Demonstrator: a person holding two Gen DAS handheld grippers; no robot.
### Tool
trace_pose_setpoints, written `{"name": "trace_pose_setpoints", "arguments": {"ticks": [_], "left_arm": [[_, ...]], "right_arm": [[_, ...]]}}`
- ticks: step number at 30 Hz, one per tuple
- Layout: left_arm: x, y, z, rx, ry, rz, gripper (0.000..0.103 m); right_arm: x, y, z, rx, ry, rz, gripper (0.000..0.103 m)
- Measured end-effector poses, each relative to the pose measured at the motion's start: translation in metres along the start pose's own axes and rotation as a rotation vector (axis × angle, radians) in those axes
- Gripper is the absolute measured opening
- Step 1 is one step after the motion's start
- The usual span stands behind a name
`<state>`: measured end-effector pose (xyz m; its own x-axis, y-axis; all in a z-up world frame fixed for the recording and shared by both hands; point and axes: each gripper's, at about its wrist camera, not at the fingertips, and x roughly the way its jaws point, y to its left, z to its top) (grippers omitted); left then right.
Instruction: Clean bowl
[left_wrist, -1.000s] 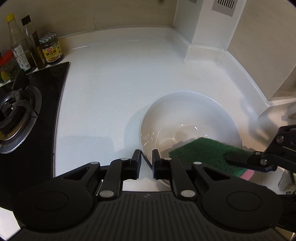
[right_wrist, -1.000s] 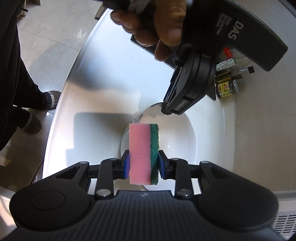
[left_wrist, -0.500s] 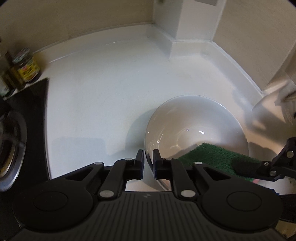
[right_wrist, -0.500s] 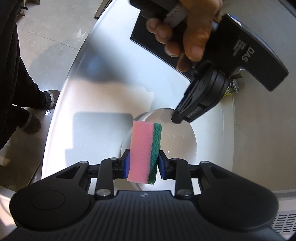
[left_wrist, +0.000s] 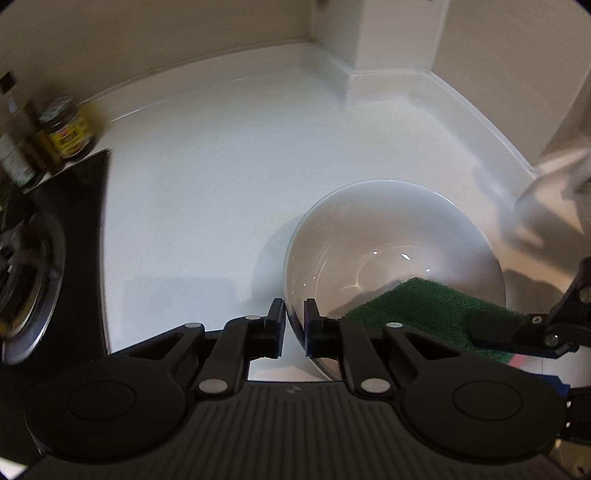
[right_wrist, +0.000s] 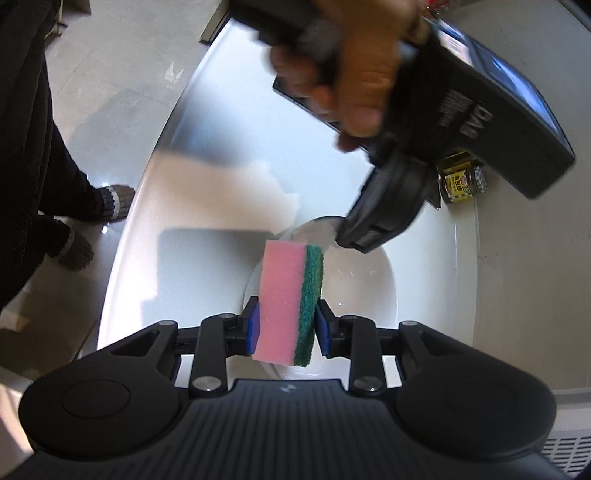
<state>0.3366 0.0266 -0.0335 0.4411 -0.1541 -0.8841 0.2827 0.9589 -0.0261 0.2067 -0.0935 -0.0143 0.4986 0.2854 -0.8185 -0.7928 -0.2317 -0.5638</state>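
With the white bowl (left_wrist: 391, 254) sitting on the pale counter (left_wrist: 207, 192) beside the stove (left_wrist: 33, 266), pinned at its near rim by the left gripper (left_wrist: 294, 325), apparently so it cannot slide or spin under rubbing. Jaws of that gripper nearly together, one finger outside the wall and one inside, just closed in further on the thin rim. Held in the right gripper (right_wrist: 285, 326), clamped across its thickness: a pink and green sponge (right_wrist: 290, 295), jutting forward well past the fingertips. Green scouring face turned towards the bowl's inside, leaning over the near rim, likely placed for wiping the inner wall. Whether touching the glaze yet, hard to tell. Off by the stove, some jars and bottles (left_wrist: 44, 136), clear of the work.
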Motion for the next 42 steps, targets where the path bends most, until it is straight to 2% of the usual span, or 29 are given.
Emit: {"name": "trace_pose_setpoints", "arguments": {"ticks": [2,4,8,12,16,18,22,25,31,36,39,42], "left_arm": [[0.001,0.005,0.005,-0.016,0.009,-0.016,0.013],[-0.003,0.003,0.002,-0.045,0.004,0.001,0.015],[-0.019,-0.003,-0.019,-0.142,-0.012,0.013,0.015],[-0.024,-0.014,-0.033,-0.18,-0.044,0.058,0.015],[-0.017,-0.016,-0.027,-0.148,-0.039,0.074,0.011],[-0.013,-0.013,-0.016,-0.078,-0.021,0.05,0.011],[-0.006,-0.006,0.0,0.004,-0.002,0.021,0.012],[-0.004,-0.005,0.003,-0.006,-0.006,0.016,0.016],[-0.022,-0.009,-0.031,-0.218,-0.043,0.011,0.016],[-0.02,-0.026,-0.036,-0.171,-0.061,0.088,0.016],[-0.012,-0.024,-0.028,-0.173,-0.045,0.088,0.011],[-0.009,-0.018,-0.018,-0.11,-0.064,0.078,0.008]], "right_arm": [[0.001,-0.003,-0.001,0.024,0.004,-0.002,0.026],[-0.001,-0.002,-0.002,0.034,-0.002,-0.006,0.026],[-0.003,-0.002,-0.004,0.046,-0.003,-0.009,0.026],[-0.005,-0.005,0.0,0.045,0.001,-0.004,0.027],[-0.006,-0.004,0.007,0.044,-0.014,-0.001,0.027],[-0.007,-0.002,0.009,0.033,-0.023,-0.003,0.027],[-0.003,0.003,0.003,-0.052,0.023,-0.022,0.026],[-0.001,0.002,0.001,-0.053,0.039,-0.026,0.026],[-0.001,0.002,-0.004,-0.038,0.034,-0.029,0.027],[-0.003,0.003,-0.005,-0.018,0.029,-0.031,0.027],[-0.007,0.005,0.0,0.0,0.002,-0.021,0.026],[-0.008,0.006,0.002,-0.007,-0.009,-0.025,0.027]]}}
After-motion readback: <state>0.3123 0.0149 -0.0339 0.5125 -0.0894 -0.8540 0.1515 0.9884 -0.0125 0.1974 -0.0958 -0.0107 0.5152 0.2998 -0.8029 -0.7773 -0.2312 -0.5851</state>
